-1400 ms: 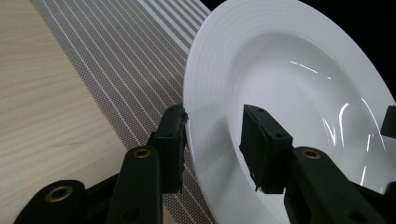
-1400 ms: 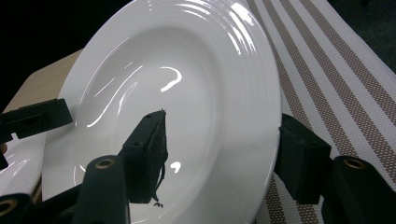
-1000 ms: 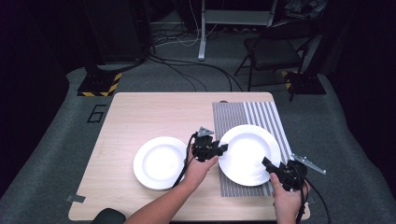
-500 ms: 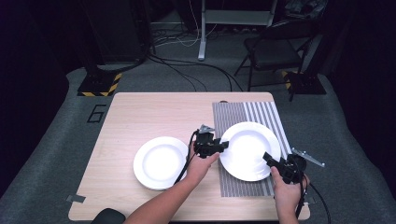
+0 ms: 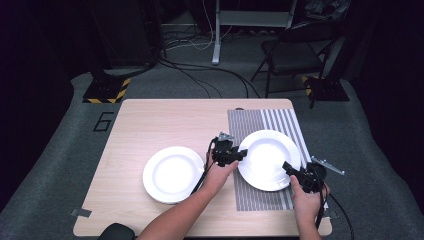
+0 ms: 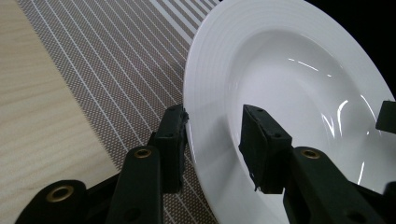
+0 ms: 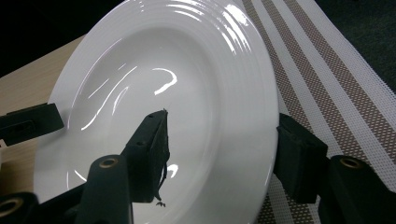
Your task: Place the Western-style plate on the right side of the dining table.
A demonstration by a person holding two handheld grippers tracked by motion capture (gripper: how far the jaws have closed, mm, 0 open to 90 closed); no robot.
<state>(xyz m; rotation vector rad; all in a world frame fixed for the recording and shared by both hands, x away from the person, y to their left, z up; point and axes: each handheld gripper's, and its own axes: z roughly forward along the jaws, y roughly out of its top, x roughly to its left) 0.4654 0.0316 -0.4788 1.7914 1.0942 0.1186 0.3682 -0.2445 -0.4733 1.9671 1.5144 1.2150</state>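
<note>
Two claws straddle the rim of the white deep plate [image 5: 269, 159] over the striped placemat [image 5: 265, 200]. The left claw [image 5: 236, 155] grips at nine o'clock. The right claw [image 5: 291, 170] grips at four o'clock, jaws astride the rim.

1. The white plate [image 5: 268, 159] is round and deep, with a broad ringed rim and a glossy well.
2. Its left rim lies between the jaws of the left gripper [image 5: 239, 156], its right rim between those of the right gripper [image 5: 289, 168].
3. It sits over the striped mat [image 5: 280, 121], slightly tilted.
</note>
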